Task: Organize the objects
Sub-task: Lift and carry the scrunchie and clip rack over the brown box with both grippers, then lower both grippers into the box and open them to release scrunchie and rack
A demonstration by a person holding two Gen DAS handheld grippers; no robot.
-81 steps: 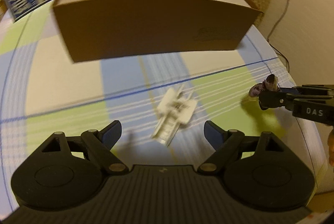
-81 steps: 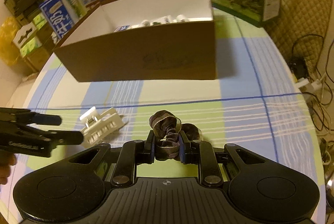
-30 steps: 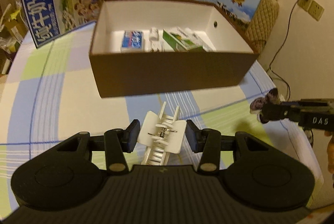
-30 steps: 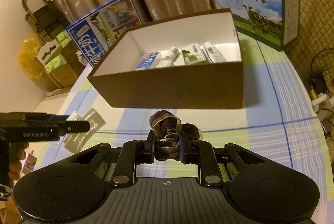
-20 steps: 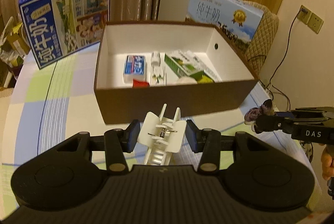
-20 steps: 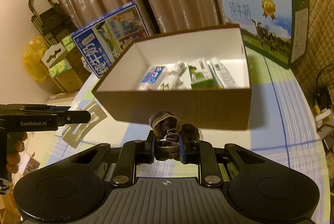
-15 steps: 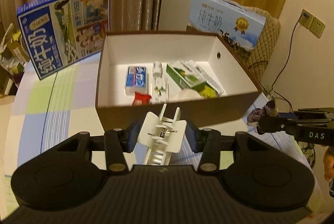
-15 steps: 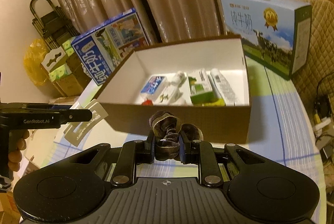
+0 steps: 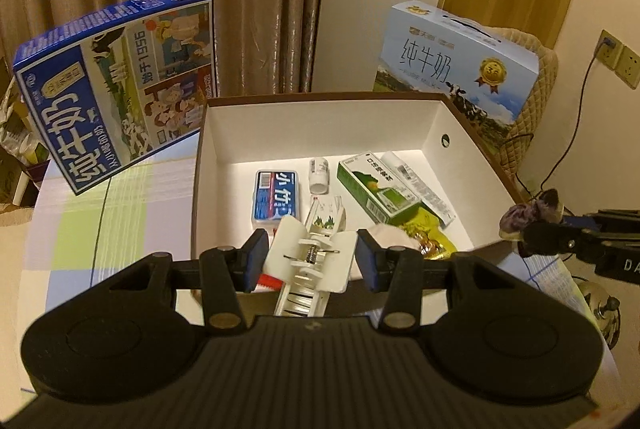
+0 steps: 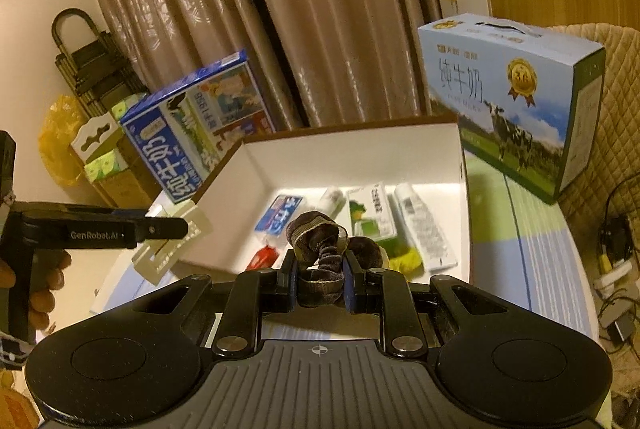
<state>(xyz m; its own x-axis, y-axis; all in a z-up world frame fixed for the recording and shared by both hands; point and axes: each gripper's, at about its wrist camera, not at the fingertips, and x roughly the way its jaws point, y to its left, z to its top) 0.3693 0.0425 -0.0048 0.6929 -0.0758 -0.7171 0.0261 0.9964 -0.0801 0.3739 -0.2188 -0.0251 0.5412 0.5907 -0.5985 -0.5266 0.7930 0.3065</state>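
Left gripper (image 9: pixel 312 261): jaws clamped on a white hair clip (image 9: pixel 314 261), held in the air over the near edge of the open cardboard box (image 9: pixel 320 121).

Right gripper (image 10: pixel 320 279): jaws pressed together on a dark scrunchie (image 10: pixel 326 247), also in the air at the box's near wall.

Box contents: blue-and-white pack (image 9: pixel 276 195), small white bottle (image 9: pixel 319 175), green carton (image 9: pixel 378 187), white tube (image 10: pixel 424 225), yellow packet (image 9: pixel 430 235).

Box sits on a checked tablecloth (image 9: pixel 100 213). Two milk cartons stand behind it: blue (image 9: pixel 116 85), pale blue (image 9: pixel 456 59).
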